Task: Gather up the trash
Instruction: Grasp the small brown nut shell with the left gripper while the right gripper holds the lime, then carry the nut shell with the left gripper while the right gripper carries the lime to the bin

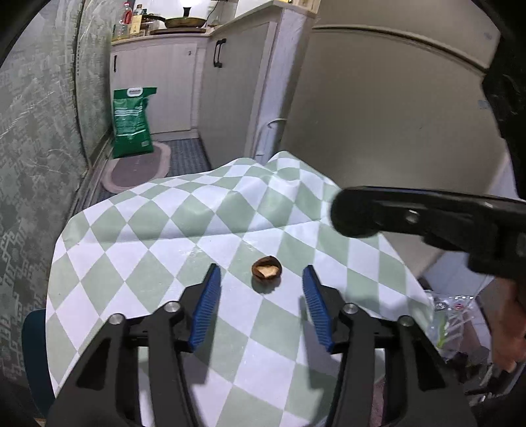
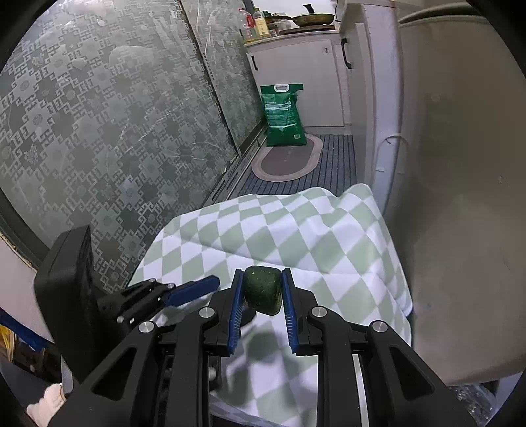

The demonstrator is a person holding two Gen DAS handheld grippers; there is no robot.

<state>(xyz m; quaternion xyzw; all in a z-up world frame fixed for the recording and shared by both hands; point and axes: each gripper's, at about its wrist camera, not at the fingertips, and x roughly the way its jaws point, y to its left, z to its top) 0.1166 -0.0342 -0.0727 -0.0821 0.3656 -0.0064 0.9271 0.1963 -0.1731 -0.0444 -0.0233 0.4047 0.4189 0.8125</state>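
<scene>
Your right gripper (image 2: 263,289) is clamped on a dark green, speckled lump (image 2: 262,290); its two blue ribbed pads (image 2: 237,308) press against either side of the lump, which is held up above the checked cloth and casts a shadow on it below. What the lump is made of cannot be told.

Your left gripper (image 1: 262,279) is spread wide, its blue pads (image 1: 207,305) well apart and holding nothing. Between them, just ahead of the tips, a small brown nut shell (image 1: 266,267) lies on the cloth, open side up with a pale scrap inside. Neither pad touches it.

Both grippers hover over a table draped in a green-and-white diamond-checked tablecloth (image 1: 157,262), which is rumpled and humped along its far edge. In the left wrist view the black body of your right gripper crosses the frame at the right, above the cloth.

Beyond the table, a grey ribbed floor mat with an oval pink rug (image 2: 286,159) runs toward white kitchen cabinets (image 2: 302,75). A green sack (image 2: 284,115) stands upright by the cabinets. To the left are patterned frosted glass panels (image 2: 98,131). A pale refrigerator (image 1: 394,115) stands to the right. On the counter sit bottles and a frying pan (image 2: 312,18).
</scene>
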